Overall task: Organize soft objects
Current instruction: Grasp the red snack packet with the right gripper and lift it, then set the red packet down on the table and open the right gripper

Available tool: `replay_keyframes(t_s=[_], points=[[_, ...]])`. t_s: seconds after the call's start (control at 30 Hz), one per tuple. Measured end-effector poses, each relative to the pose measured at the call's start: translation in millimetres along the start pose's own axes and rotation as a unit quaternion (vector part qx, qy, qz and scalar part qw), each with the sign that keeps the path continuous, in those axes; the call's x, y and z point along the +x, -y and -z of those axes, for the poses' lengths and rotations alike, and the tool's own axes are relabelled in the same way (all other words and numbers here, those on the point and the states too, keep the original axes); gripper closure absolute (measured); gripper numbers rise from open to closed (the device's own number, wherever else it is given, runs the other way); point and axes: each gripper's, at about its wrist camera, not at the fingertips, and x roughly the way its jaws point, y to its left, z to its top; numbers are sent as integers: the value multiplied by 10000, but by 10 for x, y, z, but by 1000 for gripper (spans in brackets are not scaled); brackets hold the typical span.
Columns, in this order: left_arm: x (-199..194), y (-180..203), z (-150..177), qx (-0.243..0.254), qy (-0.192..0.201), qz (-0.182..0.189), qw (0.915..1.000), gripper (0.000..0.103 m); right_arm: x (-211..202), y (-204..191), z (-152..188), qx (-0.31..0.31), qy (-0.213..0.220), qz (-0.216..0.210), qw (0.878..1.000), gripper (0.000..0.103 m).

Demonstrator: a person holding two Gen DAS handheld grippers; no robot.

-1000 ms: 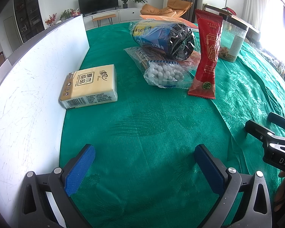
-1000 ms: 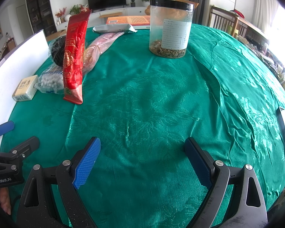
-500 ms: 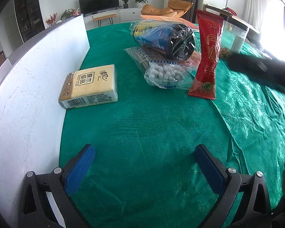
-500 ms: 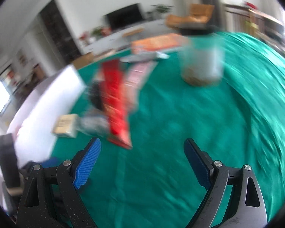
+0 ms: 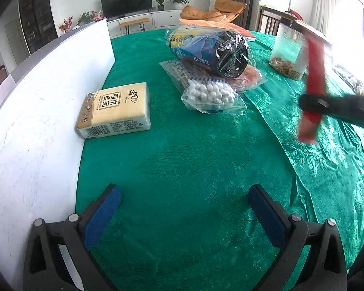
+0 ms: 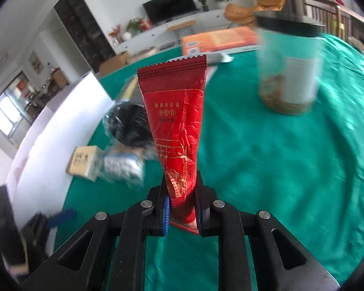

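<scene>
Clear plastic jar [image 5: 290, 51], black lid, upper right of the left wrist view: holds a shallow layer of brownish dried matter at its bottom; stands upright on the green-clothed surface [image 5: 182, 165]. Clear bag of small white balls [image 5: 211, 94], centre of that view, lying flat; just behind it a wrapped blue-and-black roll [image 5: 208, 48] resting across flat clear packets [image 5: 179, 72]. Tissue pack [image 5: 116, 109], beige, lying flat at centre left, close beside the white board [image 5: 36, 121]. Red foil pouch [image 6: 179, 131]: long and narrow, clear of the surface, long axis near upright in the right wrist view, serrated sealed end toward the top of the frame, lower end clamped. Right gripper [image 6: 182, 208]: fingers closed on the pouch's lower part, blue pads pressing both sides. Left gripper [image 5: 184, 208]: fingers spread wide, nothing between them, at the bottom of its own view over bare cloth.
</scene>
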Motion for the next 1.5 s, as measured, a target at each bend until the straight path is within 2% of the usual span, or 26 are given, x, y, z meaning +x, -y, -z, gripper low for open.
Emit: replay_keyframes(t_s=[0.07,0.17,0.23,0.3,0.4,0.43,0.47,0.5,0.6,0.7,0.87,1.07,1.5], points=[[7,1,-12,-38,0,-19,10000,0,-130,116,53,77,-180,192,9996,85],[24,3,-40,-110,1,-63,9999,0,-220,250,73,15,-665,848,9942,85],[43,12,-66,-188,1,-118,9998,0,-280,281,100,-20,-661,1313,9891,85],[57,15,-87,-218,-32,-132,9997,0,-286,349,98,67,-413,1851,9818,81],[40,-19,-91,-240,-67,39,9997,0,-288,476,175,212,-45,2294,9731,67],[36,-36,-87,-245,-18,85,9997,0,-308,525,216,270,135,2399,9703,53],[39,-34,-82,-225,23,58,9997,0,-333,566,279,349,257,2446,9687,35],[42,-17,-73,-181,41,-4,9998,0,-371,619,318,482,338,2417,9686,30],[45,16,-60,-128,85,-78,9999,0,-518,793,343,967,626,2162,9695,30],[46,15,-51,-128,116,-72,9998,0,-556,810,354,1006,818,2170,9675,28],[48,15,-51,-128,117,-73,9998,0,-528,712,441,889,561,2089,9723,28],[50,17,-53,-129,117,-74,9998,0,-537,660,579,847,459,2128,9723,28],[50,20,-50,-130,118,-75,9998,0,-492,668,610,837,314,2143,9727,26]])
